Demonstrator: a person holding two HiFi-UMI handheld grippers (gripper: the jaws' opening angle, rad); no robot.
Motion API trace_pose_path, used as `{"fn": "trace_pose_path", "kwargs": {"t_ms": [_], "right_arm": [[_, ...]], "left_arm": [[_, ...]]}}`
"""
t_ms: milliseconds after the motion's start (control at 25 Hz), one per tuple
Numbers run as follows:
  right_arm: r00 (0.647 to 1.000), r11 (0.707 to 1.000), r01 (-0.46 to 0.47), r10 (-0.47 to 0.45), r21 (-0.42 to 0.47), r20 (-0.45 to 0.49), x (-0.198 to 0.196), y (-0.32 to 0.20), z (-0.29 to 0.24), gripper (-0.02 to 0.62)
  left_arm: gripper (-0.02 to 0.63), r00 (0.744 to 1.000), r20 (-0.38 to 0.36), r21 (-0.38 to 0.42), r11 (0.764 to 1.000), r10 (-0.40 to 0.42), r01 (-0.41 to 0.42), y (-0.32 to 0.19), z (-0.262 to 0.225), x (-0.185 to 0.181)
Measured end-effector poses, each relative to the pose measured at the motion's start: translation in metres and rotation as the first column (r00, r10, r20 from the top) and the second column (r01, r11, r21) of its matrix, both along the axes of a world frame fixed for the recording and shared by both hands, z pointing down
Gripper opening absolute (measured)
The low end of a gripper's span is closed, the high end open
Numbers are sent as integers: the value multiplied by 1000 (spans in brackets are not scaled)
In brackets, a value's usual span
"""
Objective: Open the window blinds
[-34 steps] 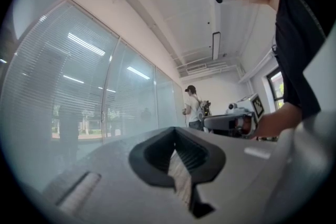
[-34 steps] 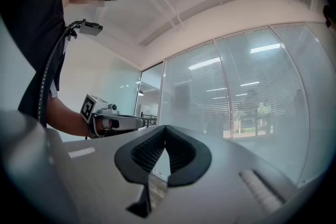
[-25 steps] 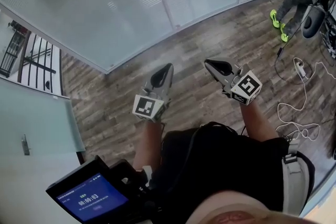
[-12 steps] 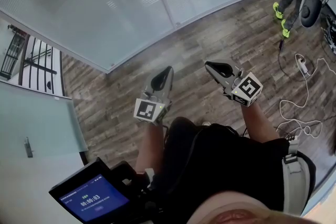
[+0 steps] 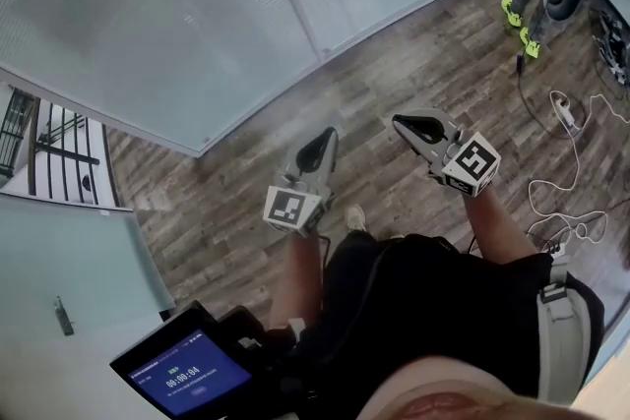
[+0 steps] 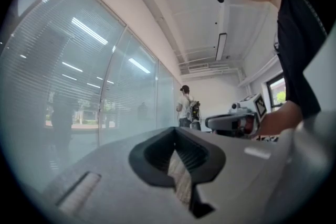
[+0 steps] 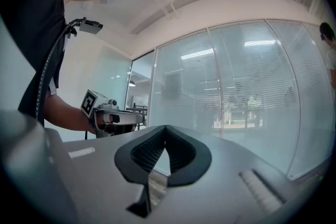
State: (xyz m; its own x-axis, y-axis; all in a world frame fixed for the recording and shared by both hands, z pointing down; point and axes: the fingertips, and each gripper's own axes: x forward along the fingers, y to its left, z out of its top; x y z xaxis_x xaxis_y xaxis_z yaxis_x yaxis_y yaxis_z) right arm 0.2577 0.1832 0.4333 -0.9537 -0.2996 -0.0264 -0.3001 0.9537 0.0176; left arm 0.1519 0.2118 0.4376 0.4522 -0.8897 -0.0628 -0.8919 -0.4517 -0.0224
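Blinds (image 7: 247, 97) hang behind the glass wall (image 5: 295, 5), ahead of both grippers and well apart from them, with the slats running level. Left gripper (image 5: 322, 145) looks a bit nearer the glass than right gripper (image 5: 409, 125). Both have their jaws pinched together on nothing. Can't spot a cord or wand anywhere, so no clue where to grab.

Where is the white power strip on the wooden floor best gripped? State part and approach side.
Grip the white power strip across its narrow width near mid-length, coming straight down from above. It lies flat on the wooden floor, long and slim, so probably only its two long edges offer opposing faces to pinch.
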Motion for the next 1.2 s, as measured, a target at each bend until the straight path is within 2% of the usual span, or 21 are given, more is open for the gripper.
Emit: {"fn": "trace_pose_path", "kwargs": {"t_ms": [280,520,640,800,1000,1200], "right_arm": [[1000,998,-24,24,59,2,-54,-38,-16,5],[998,996,-56,56,62,-3,-103,-70,-27,6],[998,995,-66,67,68,-9,-122,-83,-24,6],[996,994,-89,91,60,-25,-137,-93,-19,5],[995,994,-93,95,51,-32,-149,-99,-13,6],[996,995,-92,93,33,-8,-167,-115,-10,6]], "left_arm": [[3,998,-41,-4,999,54,-54,-40,10,-47],[3,994,-19,-9,994,107,-107,-75,-9,-88],[3,990,-47,5,991,135,-135,-89,2,-105],[3,984,-82,-32,987,157,-160,-98,0,-122],[3,975,-99,-11,980,198,-200,-102,-12,-126],[3,974,-59,-41,975,217,-220,-119,17,-142]]}}
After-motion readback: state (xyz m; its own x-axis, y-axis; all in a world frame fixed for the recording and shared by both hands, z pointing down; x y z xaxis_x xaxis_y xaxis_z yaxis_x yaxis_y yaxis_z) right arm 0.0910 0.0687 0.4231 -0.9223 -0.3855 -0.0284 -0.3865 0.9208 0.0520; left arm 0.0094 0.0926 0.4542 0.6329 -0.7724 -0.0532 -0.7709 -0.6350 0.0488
